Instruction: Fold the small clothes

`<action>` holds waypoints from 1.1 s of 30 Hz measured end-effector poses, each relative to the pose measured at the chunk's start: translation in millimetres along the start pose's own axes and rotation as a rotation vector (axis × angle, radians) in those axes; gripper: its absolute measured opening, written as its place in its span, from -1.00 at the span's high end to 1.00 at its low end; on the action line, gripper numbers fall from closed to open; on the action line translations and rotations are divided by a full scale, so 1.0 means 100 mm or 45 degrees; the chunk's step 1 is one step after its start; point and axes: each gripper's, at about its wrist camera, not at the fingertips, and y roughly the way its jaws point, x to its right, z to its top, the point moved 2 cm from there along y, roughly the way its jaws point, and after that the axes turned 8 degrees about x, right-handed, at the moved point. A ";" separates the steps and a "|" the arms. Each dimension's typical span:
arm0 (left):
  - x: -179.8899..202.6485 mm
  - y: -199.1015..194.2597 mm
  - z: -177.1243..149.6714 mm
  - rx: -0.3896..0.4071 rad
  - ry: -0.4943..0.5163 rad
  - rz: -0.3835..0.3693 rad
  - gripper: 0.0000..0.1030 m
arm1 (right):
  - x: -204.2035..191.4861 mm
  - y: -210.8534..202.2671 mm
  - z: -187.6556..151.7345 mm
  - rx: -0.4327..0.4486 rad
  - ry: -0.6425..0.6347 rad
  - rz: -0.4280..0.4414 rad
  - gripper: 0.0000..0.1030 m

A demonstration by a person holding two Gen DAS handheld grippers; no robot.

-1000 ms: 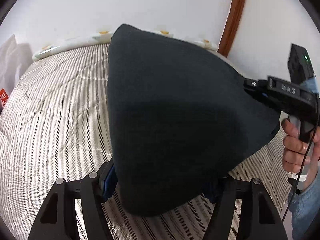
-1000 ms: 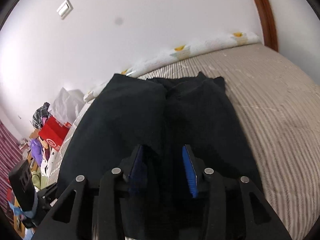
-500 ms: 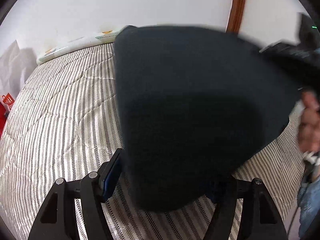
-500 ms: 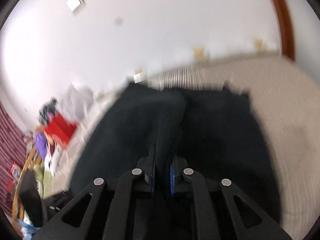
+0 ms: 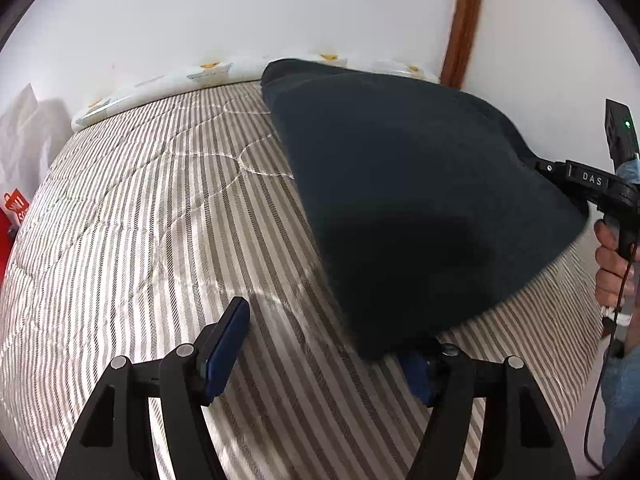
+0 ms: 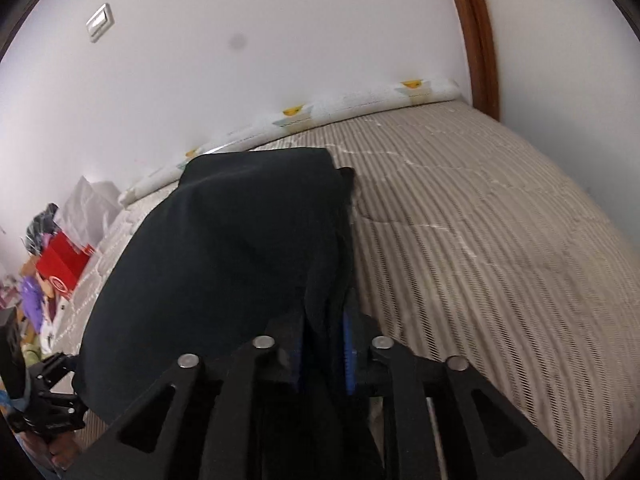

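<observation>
The garment (image 5: 420, 200) is draped over the bed (image 5: 160, 240), its far end near the pillow (image 5: 168, 84) that lies along the wall. The right tool (image 6: 324, 344) grips its near edge. The left tool (image 5: 320, 356) stands spread just before the garment's other corner. Bags (image 6: 60, 260) sit beyond the bed's left side.

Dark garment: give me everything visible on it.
The dark garment is plain navy-black knit-looking cloth with no print, doubled over on itself. It lies on the striped bedspread, its far end near the white pillow. The right gripper is shut on a bunched fold at one edge, lifting it. The left gripper is open; the cloth's near corner drapes over its right finger, unclamped. Type of clothing cannot be told.
</observation>
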 end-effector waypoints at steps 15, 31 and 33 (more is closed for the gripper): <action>-0.02 -0.07 0.28 0.063 -0.078 -0.029 -0.32 | 0.04 -0.54 -0.02 -0.020 -0.157 -0.085 0.27; -0.27 0.36 0.84 0.001 -0.108 0.040 -0.34 | -0.05 0.83 0.95 -0.246 0.001 0.011 0.07; -0.26 0.48 0.89 -0.023 -0.105 0.039 -0.34 | -0.05 1.01 1.04 -0.258 0.046 0.021 0.12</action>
